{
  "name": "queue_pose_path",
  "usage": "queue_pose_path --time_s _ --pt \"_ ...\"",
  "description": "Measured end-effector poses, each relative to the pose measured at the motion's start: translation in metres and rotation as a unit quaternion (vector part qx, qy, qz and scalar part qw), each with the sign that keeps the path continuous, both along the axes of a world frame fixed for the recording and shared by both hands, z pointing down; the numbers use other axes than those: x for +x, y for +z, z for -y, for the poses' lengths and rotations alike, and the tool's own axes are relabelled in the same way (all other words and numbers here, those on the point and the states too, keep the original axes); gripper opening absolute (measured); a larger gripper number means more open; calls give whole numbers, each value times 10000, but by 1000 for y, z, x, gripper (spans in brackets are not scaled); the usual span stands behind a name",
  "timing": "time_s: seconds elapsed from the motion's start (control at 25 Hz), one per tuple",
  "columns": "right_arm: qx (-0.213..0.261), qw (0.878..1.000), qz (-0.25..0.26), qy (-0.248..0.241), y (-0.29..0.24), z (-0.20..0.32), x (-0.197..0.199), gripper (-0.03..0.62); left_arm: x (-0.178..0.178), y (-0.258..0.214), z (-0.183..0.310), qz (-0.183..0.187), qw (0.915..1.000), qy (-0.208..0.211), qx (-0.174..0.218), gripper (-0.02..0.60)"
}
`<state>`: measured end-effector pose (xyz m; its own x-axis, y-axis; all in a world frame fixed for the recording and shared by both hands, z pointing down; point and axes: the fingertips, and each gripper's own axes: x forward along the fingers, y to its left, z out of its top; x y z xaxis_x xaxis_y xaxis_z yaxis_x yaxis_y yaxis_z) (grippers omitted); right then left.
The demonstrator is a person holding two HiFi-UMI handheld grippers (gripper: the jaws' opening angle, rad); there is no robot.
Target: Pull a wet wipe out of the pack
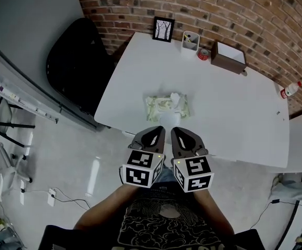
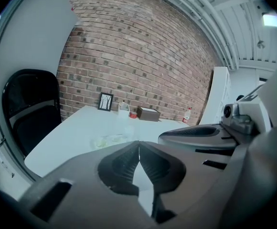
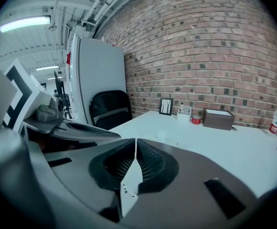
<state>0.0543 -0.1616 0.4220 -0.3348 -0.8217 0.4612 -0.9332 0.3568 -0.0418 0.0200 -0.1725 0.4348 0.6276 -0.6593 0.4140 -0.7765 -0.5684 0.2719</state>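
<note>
A pale green wet wipe pack lies flat near the front edge of the white table, with a white wipe sticking up from its top. Both grippers hover side by side just in front of the table edge, short of the pack. My left gripper has its jaws closed together with nothing between them, and so does my right gripper. In the left gripper view the pack shows faintly beyond the closed jaw tips. The right gripper view has the closed jaw tips pointing across the table.
At the table's far edge stand a framed picture, a white holder, a small red item and a brown box. A bottle sits at the far right. A black chair stands left of the table.
</note>
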Motion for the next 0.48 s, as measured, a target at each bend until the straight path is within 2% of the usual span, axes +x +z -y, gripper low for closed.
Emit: queue_pose_path --time_s 0.48 --pt "-247 9995 -116 -138 28 61 20 21 21 27 57 149 9996 -66 -248 12"
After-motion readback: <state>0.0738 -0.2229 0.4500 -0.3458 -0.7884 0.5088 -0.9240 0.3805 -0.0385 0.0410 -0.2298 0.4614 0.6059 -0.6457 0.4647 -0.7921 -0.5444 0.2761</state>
